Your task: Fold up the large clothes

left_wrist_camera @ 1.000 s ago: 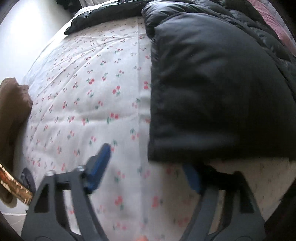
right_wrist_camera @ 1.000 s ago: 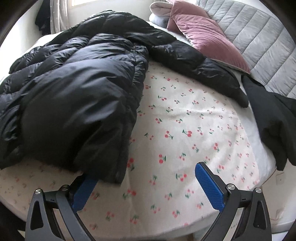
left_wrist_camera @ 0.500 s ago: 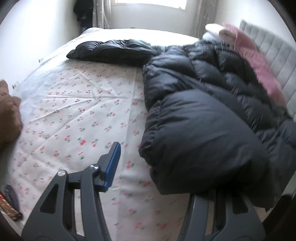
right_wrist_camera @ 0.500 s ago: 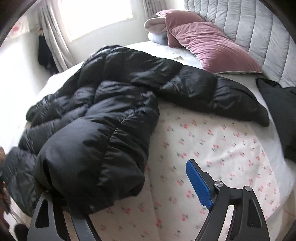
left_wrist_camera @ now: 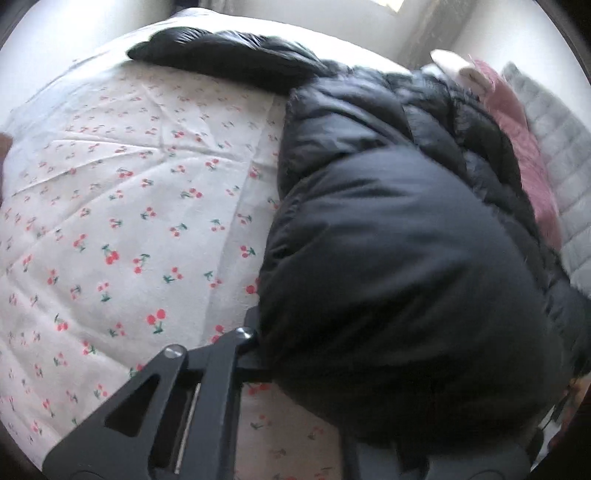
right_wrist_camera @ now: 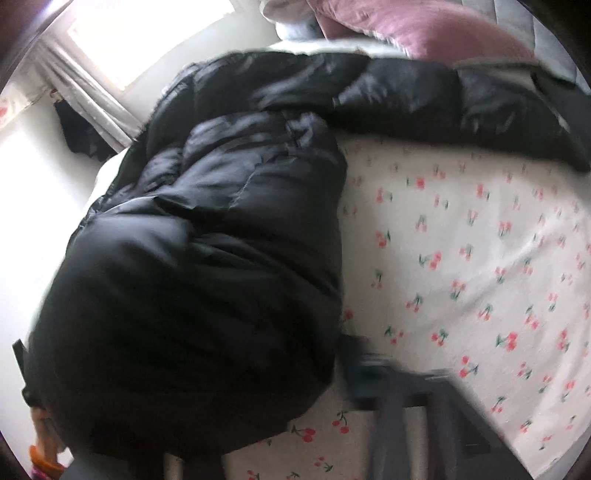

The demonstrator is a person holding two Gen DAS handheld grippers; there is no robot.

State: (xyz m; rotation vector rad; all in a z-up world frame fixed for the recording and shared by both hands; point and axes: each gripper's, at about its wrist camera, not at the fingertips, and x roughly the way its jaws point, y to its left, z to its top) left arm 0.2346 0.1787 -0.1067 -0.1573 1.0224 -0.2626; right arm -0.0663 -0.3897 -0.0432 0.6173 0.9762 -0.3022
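progress stands at an early fold of the black puffer jacket [left_wrist_camera: 399, 258], judged from how it lies on the cherry-print bed sheet [left_wrist_camera: 122, 229]. the jacket occupies the middle of the bed; its lower part is bunched up and lifted at the near edge, while the upper body lies flat toward the far edge. one sleeve [left_wrist_camera: 221, 55] is spread out along the far edge in the left wrist view, and the other sleeve [right_wrist_camera: 480, 103] reaches toward the headboard side, below the pink pillow [right_wrist_camera: 424, 29], in the right wrist view. the left gripper [left_wrist_camera: 280, 354] is fully closed with jacket fabric clamped between its jaws; the fingertips are buried under the hem. the right gripper [right_wrist_camera: 347, 365] is closing, its jaws nearly together, and the jacket edge sits at them; the view is blurred, so the exact contact cannot be told. both sleeves are not yet folded in, and the body is not yet laid over into a compact stack. remaining work, as a judgement: carry the held hem toward the collar, fold the sleeves inward, then flatten. the padded fabric is likely to spring back and slip from a shallow grip.
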